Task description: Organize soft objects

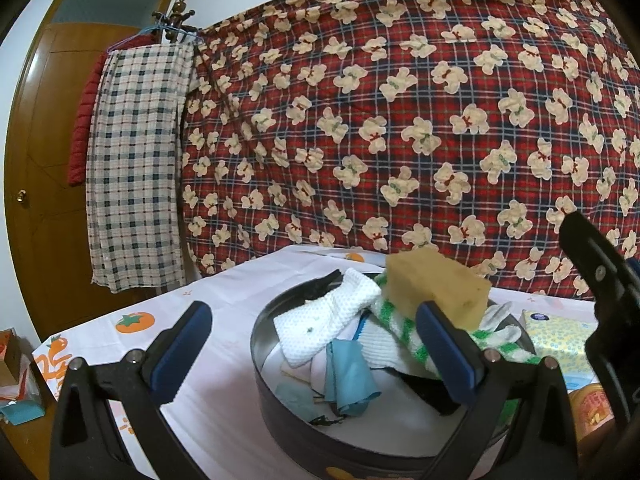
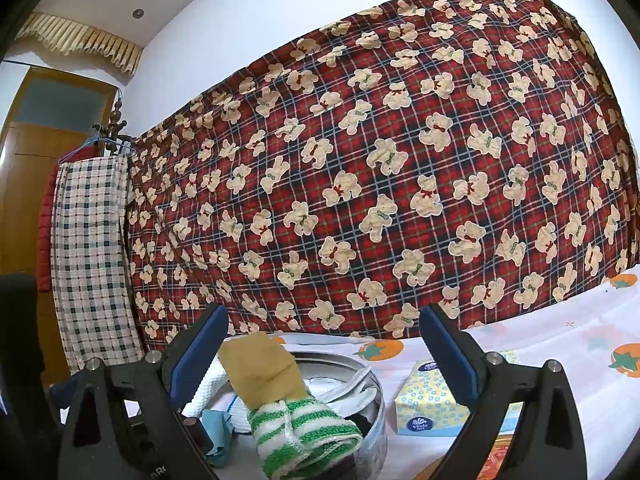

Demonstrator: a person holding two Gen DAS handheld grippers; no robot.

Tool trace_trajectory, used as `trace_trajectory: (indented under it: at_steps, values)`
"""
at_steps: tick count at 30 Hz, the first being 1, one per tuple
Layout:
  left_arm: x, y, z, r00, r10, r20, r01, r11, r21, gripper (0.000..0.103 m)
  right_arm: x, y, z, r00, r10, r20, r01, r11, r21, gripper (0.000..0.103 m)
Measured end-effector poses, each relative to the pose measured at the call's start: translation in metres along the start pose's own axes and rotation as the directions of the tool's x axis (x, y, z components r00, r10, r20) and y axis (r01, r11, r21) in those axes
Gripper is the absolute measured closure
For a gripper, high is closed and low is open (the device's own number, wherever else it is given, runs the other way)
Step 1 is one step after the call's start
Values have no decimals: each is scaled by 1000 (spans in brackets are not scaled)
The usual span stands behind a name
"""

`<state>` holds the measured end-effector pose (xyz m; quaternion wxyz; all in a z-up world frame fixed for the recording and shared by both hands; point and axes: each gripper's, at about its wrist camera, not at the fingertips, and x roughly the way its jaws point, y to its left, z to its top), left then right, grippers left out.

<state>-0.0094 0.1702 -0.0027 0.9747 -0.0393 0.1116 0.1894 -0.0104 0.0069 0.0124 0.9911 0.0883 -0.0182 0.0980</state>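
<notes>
A round metal tin (image 1: 296,412) on the table holds soft things: a tan sponge (image 1: 436,290) on top, a green-and-white striped cloth (image 1: 404,326), a white waffle cloth (image 1: 324,324) and a blue cloth (image 1: 348,376). My left gripper (image 1: 316,354) is open and empty, its fingers straddling the tin's near side. My right gripper (image 2: 324,356) is open and empty above the tin (image 2: 372,404), with the sponge (image 2: 260,368) and striped cloth (image 2: 304,432) just below it. The right gripper's body shows in the left wrist view at the right edge (image 1: 600,300).
A tissue pack (image 2: 432,404) lies right of the tin, also in the left wrist view (image 1: 560,336). The table (image 1: 220,292) has a white cloth with orange fruit prints. A red bear-print quilt (image 1: 400,120) hangs behind. A checked cloth (image 1: 136,160) hangs by a wooden door.
</notes>
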Motion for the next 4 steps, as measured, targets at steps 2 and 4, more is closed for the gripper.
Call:
trace_trajectory:
  at_steps: [2,4]
  values:
    - [0,-1,0,1000,3,-3,-3,1000,4,0,0,0,0,1000,0,0,0,1000,0,5]
    - [0,-1,0,1000,8,-3,-8,1000,12,0,0,0,0,1000,-1,-2,1,1000,1,5]
